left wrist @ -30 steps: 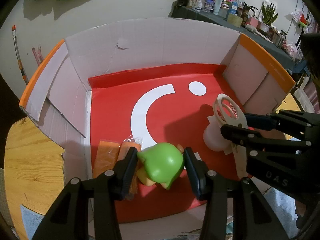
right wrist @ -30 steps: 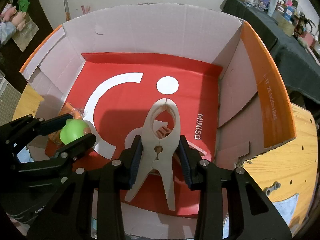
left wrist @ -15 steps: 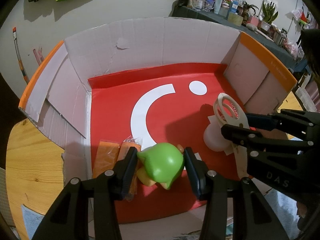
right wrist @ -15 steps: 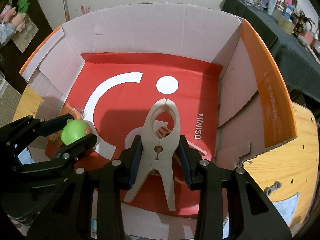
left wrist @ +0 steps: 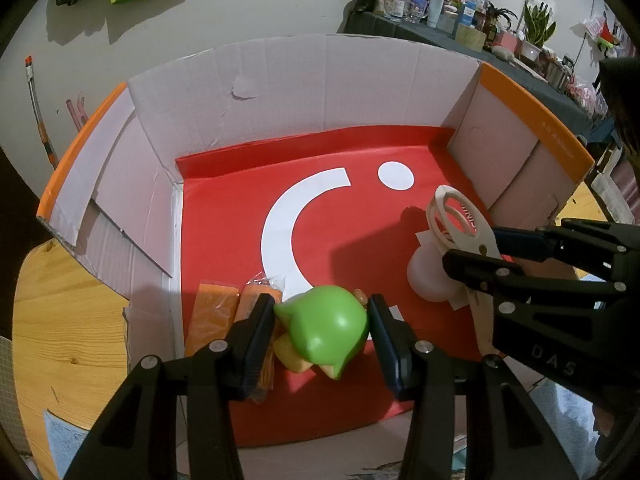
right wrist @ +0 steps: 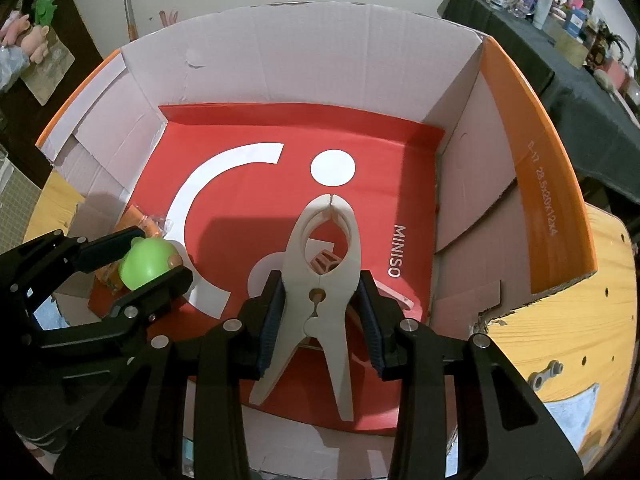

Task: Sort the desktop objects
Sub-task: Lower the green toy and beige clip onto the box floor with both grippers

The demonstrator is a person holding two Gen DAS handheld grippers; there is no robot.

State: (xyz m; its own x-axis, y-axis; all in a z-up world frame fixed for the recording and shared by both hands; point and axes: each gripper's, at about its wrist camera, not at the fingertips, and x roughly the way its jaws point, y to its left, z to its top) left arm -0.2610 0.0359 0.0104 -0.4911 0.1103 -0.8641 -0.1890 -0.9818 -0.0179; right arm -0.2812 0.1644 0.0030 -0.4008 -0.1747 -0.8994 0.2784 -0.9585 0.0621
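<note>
My left gripper (left wrist: 322,320) is shut on a green toy figure (left wrist: 326,330) with yellow and orange parts, held low over the near left of a red-lined cardboard box (left wrist: 304,84). It also shows in the right wrist view (right wrist: 146,262). My right gripper (right wrist: 318,300) is shut on a large cream plastic clamp (right wrist: 320,280), held over the box's near right, its tip pointing at the far wall. The clamp also shows in the left wrist view (left wrist: 460,220).
Orange wrapped packets (left wrist: 212,312) lie on the red floor at the near left. A pink and white item (right wrist: 324,260) lies under the clamp. The box stands on a wooden table (right wrist: 560,340). A cluttered dark shelf (left wrist: 460,12) stands behind.
</note>
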